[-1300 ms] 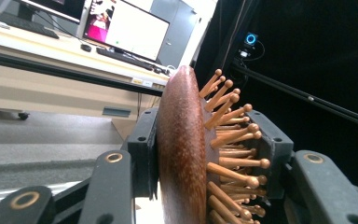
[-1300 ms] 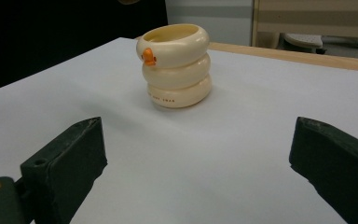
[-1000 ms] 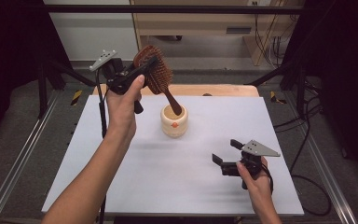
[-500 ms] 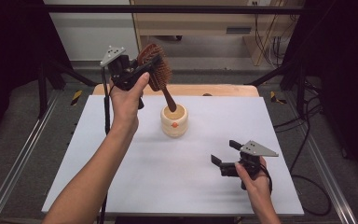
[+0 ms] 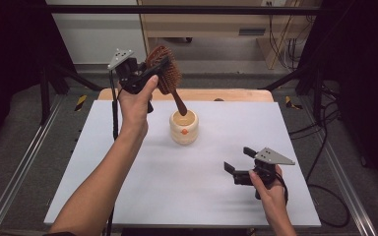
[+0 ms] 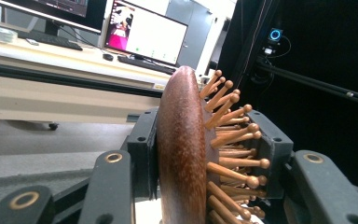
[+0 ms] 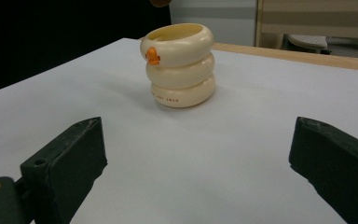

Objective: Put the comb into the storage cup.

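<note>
The left tongs (image 5: pixel 150 78) clamp the head of the wooden hairbrush (image 5: pixel 166 73), held tilted in the air with its handle tip just above the cream ringed cup (image 5: pixel 184 127) on the counter (image 5: pixel 128 172), while the right tongs (image 5: pixel 237 167) rest wide and empty near the front edge

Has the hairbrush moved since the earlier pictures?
Yes. The hairbrush, clamped in the left gripper, has risen slightly relative to the cup; its handle tip now sits at the rim.
</note>
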Demonstrator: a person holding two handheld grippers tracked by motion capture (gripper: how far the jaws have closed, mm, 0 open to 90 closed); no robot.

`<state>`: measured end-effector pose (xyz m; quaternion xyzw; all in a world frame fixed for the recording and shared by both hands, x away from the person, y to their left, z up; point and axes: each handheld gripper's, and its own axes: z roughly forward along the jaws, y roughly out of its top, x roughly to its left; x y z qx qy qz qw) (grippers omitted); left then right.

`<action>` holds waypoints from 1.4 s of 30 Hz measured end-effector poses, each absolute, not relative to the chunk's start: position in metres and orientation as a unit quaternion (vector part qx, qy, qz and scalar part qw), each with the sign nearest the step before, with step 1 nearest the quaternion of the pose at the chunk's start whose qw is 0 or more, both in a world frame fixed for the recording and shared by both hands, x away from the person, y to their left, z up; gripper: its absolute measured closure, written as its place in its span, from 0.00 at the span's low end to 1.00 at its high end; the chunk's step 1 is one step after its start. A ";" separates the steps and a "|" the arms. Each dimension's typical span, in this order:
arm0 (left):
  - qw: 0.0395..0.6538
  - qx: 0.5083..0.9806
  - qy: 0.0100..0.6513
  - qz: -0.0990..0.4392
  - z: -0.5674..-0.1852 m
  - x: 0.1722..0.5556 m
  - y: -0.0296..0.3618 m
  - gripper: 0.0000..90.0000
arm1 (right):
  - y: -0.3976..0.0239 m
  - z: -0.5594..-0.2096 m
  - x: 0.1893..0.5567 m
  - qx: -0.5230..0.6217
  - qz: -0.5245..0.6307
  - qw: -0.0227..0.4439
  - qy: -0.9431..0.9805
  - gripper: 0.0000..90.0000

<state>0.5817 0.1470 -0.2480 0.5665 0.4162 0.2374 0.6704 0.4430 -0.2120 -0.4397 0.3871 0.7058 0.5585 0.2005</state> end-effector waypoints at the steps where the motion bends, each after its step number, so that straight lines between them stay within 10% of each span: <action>1: 0.670 0.567 0.416 0.237 -0.248 0.582 0.147 0.57 | -0.212 -0.440 0.443 0.387 0.558 0.200 0.706 0.04; 42: 0.642 0.584 0.426 0.256 -0.261 0.593 0.133 0.57 | -0.218 -0.440 0.445 0.385 0.563 0.197 0.704 0.05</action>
